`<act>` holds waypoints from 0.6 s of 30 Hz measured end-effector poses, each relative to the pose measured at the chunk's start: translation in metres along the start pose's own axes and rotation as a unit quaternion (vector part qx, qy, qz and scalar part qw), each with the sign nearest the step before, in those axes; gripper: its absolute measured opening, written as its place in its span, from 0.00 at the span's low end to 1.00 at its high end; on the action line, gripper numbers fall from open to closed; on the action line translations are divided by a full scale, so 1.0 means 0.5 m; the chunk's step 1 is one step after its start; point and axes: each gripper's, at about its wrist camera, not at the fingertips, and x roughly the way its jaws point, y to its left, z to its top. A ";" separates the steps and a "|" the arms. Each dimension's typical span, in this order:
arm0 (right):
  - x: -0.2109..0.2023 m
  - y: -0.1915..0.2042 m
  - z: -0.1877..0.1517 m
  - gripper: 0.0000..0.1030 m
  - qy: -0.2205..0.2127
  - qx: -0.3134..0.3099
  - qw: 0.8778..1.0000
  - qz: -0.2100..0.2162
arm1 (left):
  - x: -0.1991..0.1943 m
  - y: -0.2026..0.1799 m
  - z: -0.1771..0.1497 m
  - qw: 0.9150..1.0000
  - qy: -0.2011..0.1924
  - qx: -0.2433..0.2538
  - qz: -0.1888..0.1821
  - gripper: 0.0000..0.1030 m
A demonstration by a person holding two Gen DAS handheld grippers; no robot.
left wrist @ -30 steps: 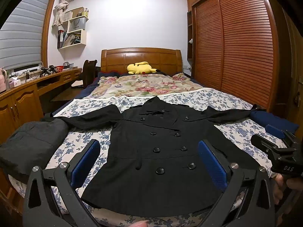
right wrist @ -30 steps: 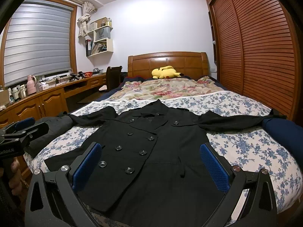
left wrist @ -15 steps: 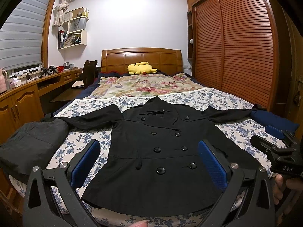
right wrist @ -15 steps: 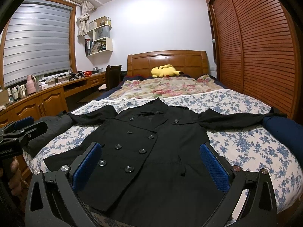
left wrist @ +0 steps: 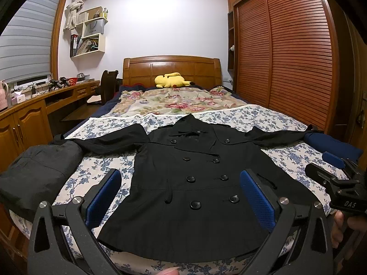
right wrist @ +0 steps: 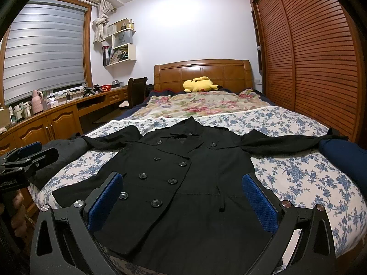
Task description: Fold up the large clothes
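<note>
I am looking down a bedroom: a bed [left wrist: 263,119] with a blue-flowered sheet fills the middle, a wooden headboard [left wrist: 172,68] stands at 12 o'clock, louvred wardrobe doors [left wrist: 298,52] run up the 3 o'clock side, and a long wooden bench [right wrist: 57,119] runs under the window blind [right wrist: 45,45] at 9 o'clock. A yellow plush [left wrist: 172,80] lies by the headboard.

The coat [left wrist: 195,183], black and double-breasted, lies flat on the sheet, front up and buttoned, collar toward 12 o'clock and hem toward 6 o'clock at the bed's near edge. Both sleeves are spread out, one to 9 o'clock and one to 3 o'clock. A dark bundle [left wrist: 39,171] sits at the tip of the 9 o'clock sleeve, and a navy bundle [right wrist: 344,158] at the tip of the 3 o'clock sleeve.

My left gripper [left wrist: 180,194] hovers over the coat's hem with its jaws spread wide, nothing between the blue pads. My right gripper [right wrist: 182,197] hovers over the hem too, jaws likewise released and empty. From the left wrist camera I see the right gripper at 3 o'clock, held by a hand [left wrist: 341,224]; the right wrist camera shows the left one at 9 o'clock.
</note>
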 end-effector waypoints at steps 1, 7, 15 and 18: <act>0.000 0.000 0.000 1.00 0.000 0.000 1.000 0.000 | 0.001 0.000 0.000 1.000 0.000 0.000 0.000 1.00; -0.001 0.001 0.001 1.00 0.001 0.000 1.000 0.000 | 0.002 -0.001 0.001 1.000 0.000 0.000 0.001 1.00; 0.000 0.003 0.001 1.00 0.002 0.000 1.000 0.000 | 0.005 0.003 0.000 1.000 0.000 0.001 0.001 1.00; 0.000 0.003 0.002 1.00 0.001 0.000 1.000 -0.001 | 0.004 0.002 0.000 1.000 0.000 0.001 0.001 1.00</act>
